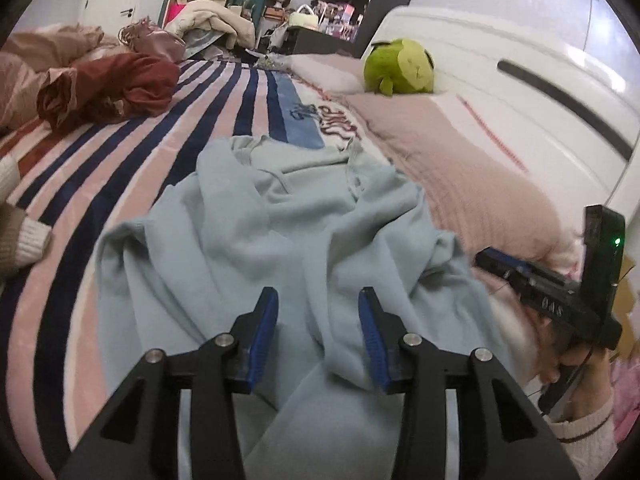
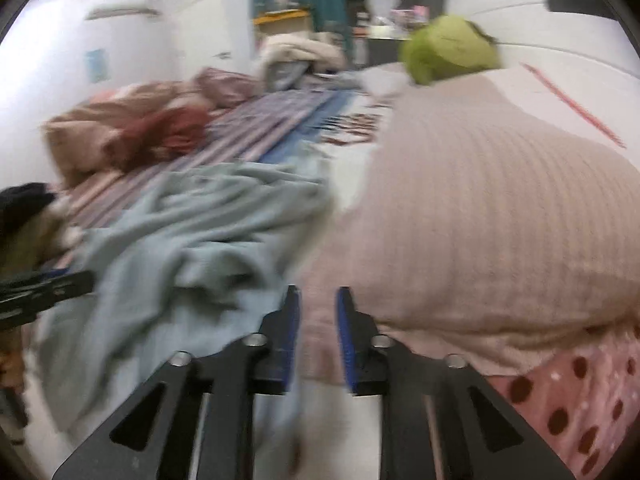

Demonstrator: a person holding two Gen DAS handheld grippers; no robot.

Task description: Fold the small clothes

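A light blue garment lies crumpled on the striped bed cover. My left gripper is open just above its near part, with blue pads on either side of a fold, holding nothing. The right gripper body shows at the right edge of the left wrist view, at the garment's right side. In the right wrist view the right gripper is open with a narrow gap, empty, over the pink pillow's near edge. The garment lies to its left. This view is blurred.
A dark red garment and beige bedding are heaped at the far left. A green plush toy sits on the pink pillow by the white headboard. A pink polka-dot cloth lies at the near right.
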